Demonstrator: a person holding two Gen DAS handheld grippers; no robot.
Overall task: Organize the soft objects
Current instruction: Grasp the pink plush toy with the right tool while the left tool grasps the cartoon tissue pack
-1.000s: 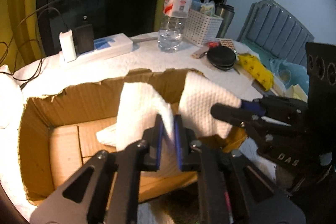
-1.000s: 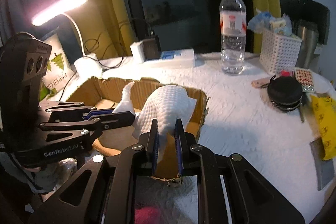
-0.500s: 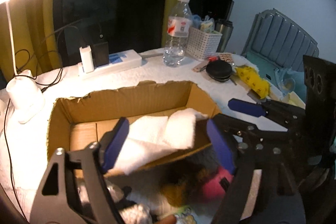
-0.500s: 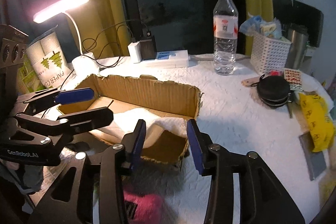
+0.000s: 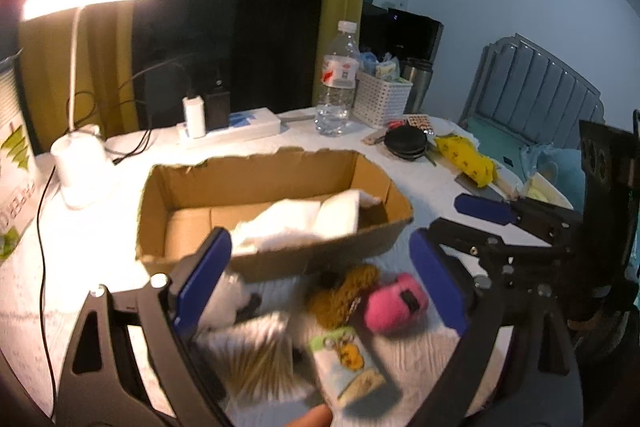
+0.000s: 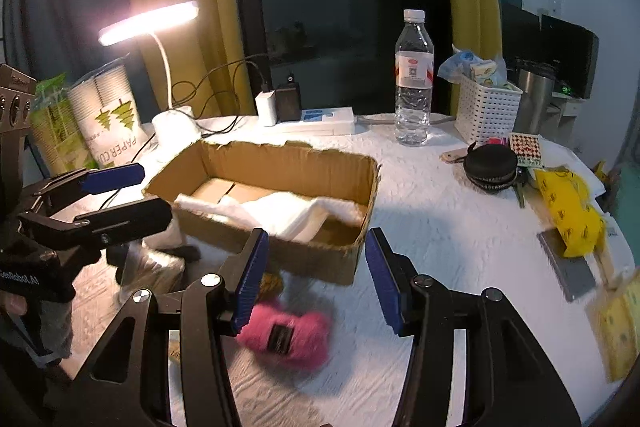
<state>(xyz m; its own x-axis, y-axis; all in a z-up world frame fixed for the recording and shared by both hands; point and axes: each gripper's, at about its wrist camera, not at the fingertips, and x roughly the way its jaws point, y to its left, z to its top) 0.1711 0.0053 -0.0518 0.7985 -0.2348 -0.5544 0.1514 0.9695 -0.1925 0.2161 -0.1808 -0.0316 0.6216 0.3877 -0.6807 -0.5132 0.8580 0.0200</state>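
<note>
The white paper-cup sleeve (image 6: 105, 115) beside the lamp carries two green tree marks and, running down its side, the words "PAPER CU", the rest cut off by the cardboard box. The body of the left hand-held gripper (image 6: 20, 279) bears white lettering that reads roughly "GenRobot.AI". The water bottle (image 6: 414, 77) has a red-and-white label with a QR code, its writing too small to read.
</note>
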